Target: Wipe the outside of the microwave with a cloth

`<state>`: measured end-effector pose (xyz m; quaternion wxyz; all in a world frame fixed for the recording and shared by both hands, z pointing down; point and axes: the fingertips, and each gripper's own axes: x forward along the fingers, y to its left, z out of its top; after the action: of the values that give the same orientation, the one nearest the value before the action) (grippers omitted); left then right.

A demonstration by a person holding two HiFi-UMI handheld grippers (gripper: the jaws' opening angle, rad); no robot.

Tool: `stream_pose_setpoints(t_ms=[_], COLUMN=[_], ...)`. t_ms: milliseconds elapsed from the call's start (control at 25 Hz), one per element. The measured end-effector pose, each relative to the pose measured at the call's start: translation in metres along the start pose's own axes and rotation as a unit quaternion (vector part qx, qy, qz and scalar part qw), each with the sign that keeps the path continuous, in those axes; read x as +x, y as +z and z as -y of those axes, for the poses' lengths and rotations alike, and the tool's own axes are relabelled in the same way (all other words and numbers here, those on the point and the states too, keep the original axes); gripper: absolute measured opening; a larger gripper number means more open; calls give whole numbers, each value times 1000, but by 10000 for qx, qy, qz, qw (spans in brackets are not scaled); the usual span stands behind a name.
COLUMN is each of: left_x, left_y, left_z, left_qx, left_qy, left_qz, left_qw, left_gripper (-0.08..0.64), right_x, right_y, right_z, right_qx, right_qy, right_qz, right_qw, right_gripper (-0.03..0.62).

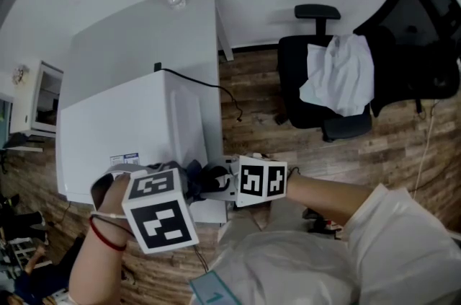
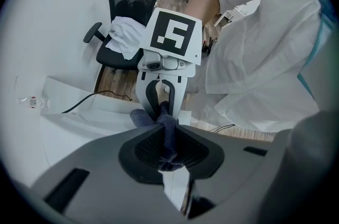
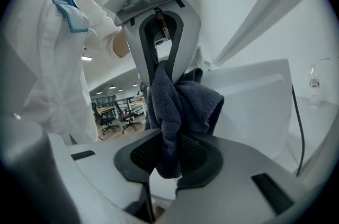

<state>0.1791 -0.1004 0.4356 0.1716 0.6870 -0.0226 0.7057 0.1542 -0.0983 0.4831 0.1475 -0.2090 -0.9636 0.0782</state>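
While both claws are biting onto the same dark blue cloth, it is hanging bunched between them. In the left gripper view, the left claw is pressing its jaws together on a thin fold of the cloth, which is running up the middle of the frame into the jaws of the right claw facing it. In the right gripper view, the right claw's jaws are clamping a thicker wad low in the frame, and the rest of the fabric is billowing up and to the right, toward the left claw's tips above it.

In the head view, the cloth is showing as a dark lump at lower centre, between the two marker cubes, right by the lower right corner of the white microwave. Whether it is touching the casing is not clear. The microwave is sitting on a white table, with a black cable trailing off its back edge toward the floor.
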Motion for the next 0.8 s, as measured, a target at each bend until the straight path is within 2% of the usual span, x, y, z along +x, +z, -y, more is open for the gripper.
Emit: stream_pose_setpoints(t_ms=[360, 520, 640, 800], left_x=[-1, -4, -9, -20], left_y=[1, -1, -3, -15], left_z=[7, 17, 26, 36], left_qx=[-23, -25, -87, -311], left_qy=[34, -62, -153, -62], left_qz=[221, 353, 630, 1086], left_qw=[9997, 9994, 9979, 9936], left_gripper=[55, 55, 54, 54], right_x=[1, 0, -4, -14], right_y=[0, 2, 5, 25], right_z=[-10, -21, -32, -41], right_qx=[-44, -77, -208, -652], right_qy=[129, 328, 557, 747], right_qz=[-163, -295, -508, -874], right_qw=[9998, 9990, 9969, 9912], right_gripper=[83, 83, 83, 83])
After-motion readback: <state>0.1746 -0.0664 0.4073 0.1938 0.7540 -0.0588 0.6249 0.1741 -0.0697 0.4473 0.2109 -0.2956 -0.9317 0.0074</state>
